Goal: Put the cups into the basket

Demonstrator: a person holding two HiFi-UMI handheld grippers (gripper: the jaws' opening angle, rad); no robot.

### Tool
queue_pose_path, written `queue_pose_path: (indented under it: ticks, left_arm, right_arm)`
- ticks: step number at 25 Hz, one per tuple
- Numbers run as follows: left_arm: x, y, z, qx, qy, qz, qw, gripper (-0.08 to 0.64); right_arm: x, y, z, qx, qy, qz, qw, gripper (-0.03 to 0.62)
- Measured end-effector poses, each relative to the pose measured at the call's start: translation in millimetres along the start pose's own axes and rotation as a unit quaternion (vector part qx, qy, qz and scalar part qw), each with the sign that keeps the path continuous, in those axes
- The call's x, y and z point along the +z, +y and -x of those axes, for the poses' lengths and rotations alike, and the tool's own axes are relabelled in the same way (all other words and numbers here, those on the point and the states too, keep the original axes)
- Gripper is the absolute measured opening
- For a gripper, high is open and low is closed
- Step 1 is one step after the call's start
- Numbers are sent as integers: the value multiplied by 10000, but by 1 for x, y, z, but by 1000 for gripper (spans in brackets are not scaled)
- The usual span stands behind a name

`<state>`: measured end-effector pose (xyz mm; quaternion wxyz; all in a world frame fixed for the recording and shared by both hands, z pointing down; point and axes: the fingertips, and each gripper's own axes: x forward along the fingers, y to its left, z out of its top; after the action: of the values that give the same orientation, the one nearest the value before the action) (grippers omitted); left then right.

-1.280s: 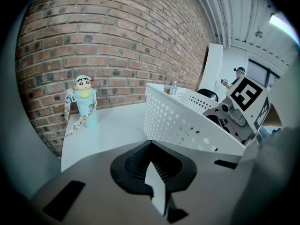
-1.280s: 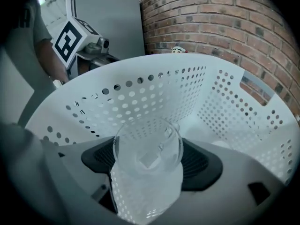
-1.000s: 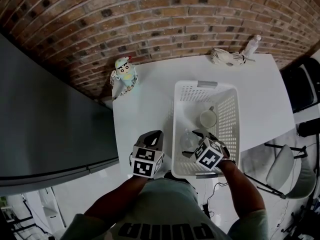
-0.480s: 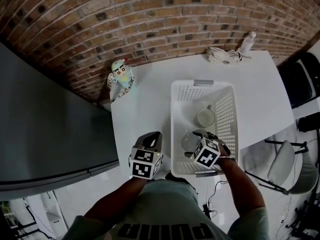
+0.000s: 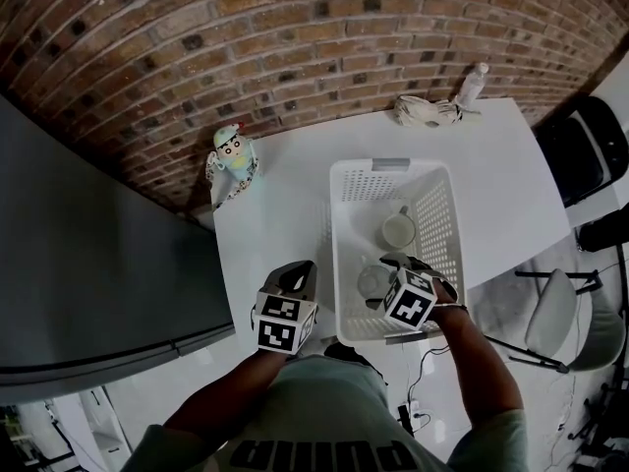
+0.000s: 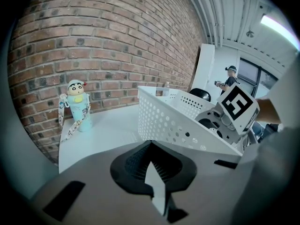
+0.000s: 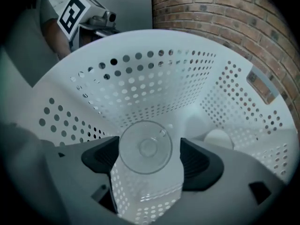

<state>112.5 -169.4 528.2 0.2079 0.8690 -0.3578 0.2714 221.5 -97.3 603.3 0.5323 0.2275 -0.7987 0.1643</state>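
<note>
Holding the clear glass cup (image 7: pixel 145 172) w/ the right tongs (image 7: pixel 149 149), pads pinched on its sides, down inside the white basket (image 5: pixel 439 224) at its near end, just near of the white cup (image 5: pixel 398 229) that's sitting in there. The glass is tipped over in the grip: long axis runs along the tongs, base pointing away toward the far basket wall, mouth back toward the person afaict. Imo it's light but rigid, slick and breakable, so a side-wall grip toward the wider rim end makes sense, and it prob wants a gentle set-down, no drop. Left tongs (image 6: pixel 152 165) are closed w/ nothing in them, at the near edge of the desk (image 5: pixel 285 214), just left of the basket.
</note>
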Motion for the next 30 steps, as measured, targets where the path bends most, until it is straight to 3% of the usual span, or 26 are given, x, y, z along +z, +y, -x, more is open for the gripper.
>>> queue_pose_path:
  ticks: [7,12,13,14,16,19,24,30]
  left_arm:
    - [10,0,12,-162,-135,-61,9998,6]
    - [19,-1,25,-295,-313,-106,9990,6]
    - [20,-1,28,-320,-349,-116,9988,6]
    - [20,0,32,-344,-381,-126,9986,6]
    - [21,0,39,-398,-433,-149,9982,5]
    - [21,0,51,-486,-503,-190,9974,6]
    - [15,3,76,-630,-599,-316,9957,6]
    - [3,-4,106,-914,-679,-492,9923,6]
  right_arm:
    - [26,-15,51,-464,-479,-627,9958,394]
    - [51,-2,84,-777,-1109,-1246,9829,389]
    - [57,1,90,-910,-1292,-1359,9780,370]
    - [62,4,96,-1089,-1462,-1461,9723,311]
    - [71,10,105,-1439,-1734,-1692,9595,149]
    - [84,22,117,-1836,-2077,-2179,9358,58]
    - [104,43,133,-2451,-2561,-3061,8835,15]
    - [127,77,136,-2763,-2886,-3349,8534,12]
